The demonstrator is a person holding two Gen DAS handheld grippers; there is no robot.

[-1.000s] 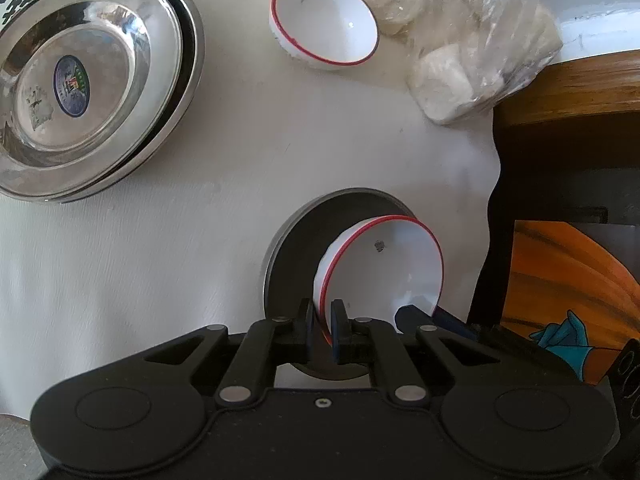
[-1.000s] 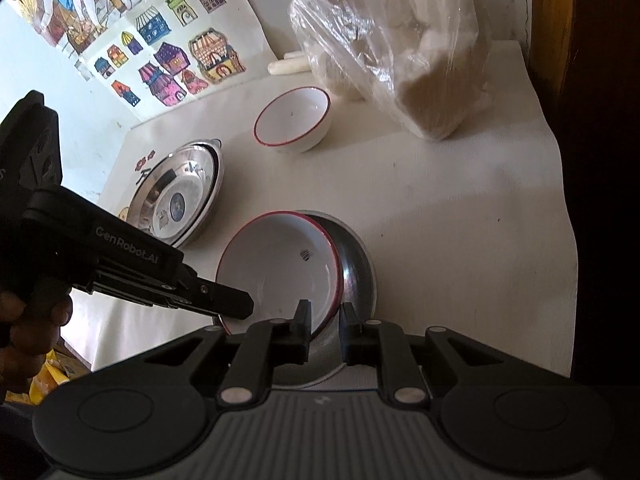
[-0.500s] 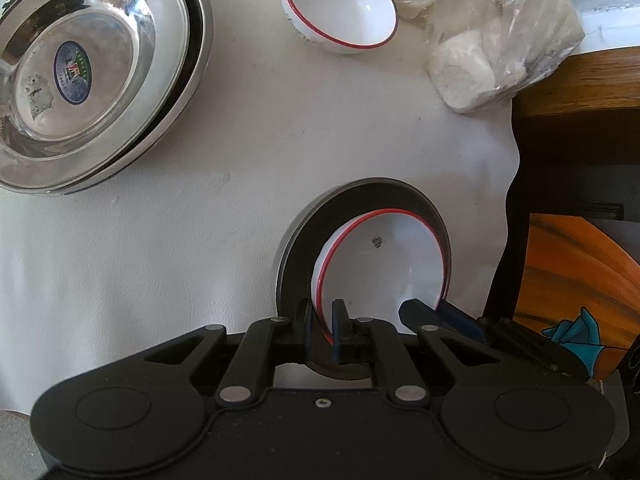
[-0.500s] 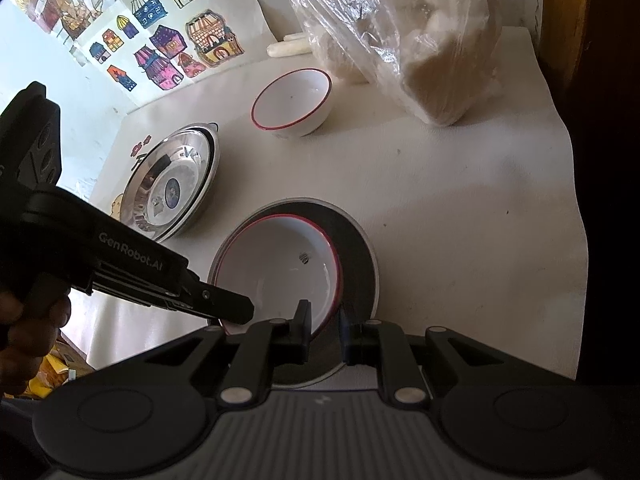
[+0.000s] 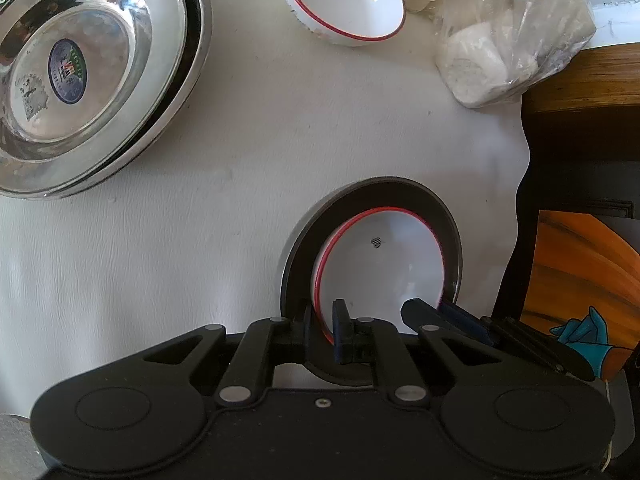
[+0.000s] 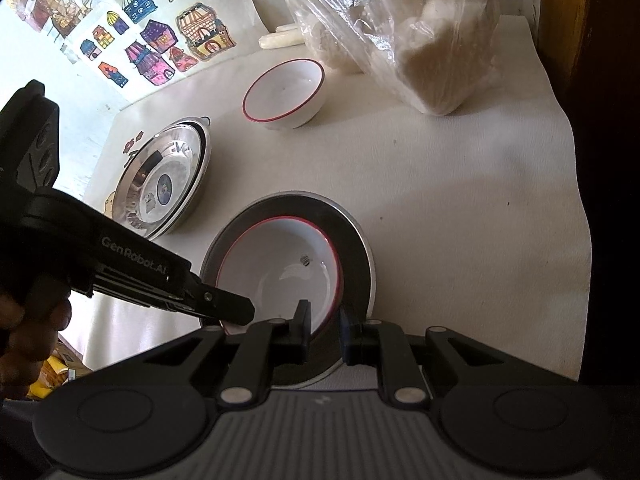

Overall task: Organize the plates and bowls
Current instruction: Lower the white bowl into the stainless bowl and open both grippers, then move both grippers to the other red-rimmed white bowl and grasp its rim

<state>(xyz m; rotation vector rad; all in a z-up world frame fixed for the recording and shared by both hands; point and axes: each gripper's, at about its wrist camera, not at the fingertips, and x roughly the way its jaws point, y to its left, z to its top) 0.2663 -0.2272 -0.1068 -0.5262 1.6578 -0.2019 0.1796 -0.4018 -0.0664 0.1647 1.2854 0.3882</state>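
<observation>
My left gripper (image 5: 322, 330) pinches the near rim of the white, red-rimmed bowl (image 5: 384, 268), one finger outside the wall and the other inside, the gap between them narrow and filled by the rim. My right gripper (image 6: 324, 330) does the same on the bowl's opposite side: in the right wrist view its two fingers straddle the red edge, closed down narrowly onto the wall. In that view the left gripper (image 6: 224, 306) comes in from the left, its tip at the bowl's rim, with a hand (image 6: 28, 332) wrapped round its handle at the frame's edge.

The bowl sits inside a round, dark grey plate with a metal edge (image 5: 352, 208), a little off centre toward its right side as the left camera sees it. I cannot tell whether the bowl's base is fully resting on the plate. The plate lies on a white tablecloth (image 5: 180, 240) near the cloth's right edge.

Farther back, a second white bowl with a red rim (image 5: 346, 4) stands alone on the cloth, upright and empty. To the left, well apart, is a nested stack of shiny steel plates (image 5: 92, 76), the top one carrying a blue round sticker. A clear plastic bag of pale lumps (image 5: 508, 32) sits just beside the far bowl. A sheet of colourful house drawings (image 6: 160, 40) hangs on the wall behind.
</observation>
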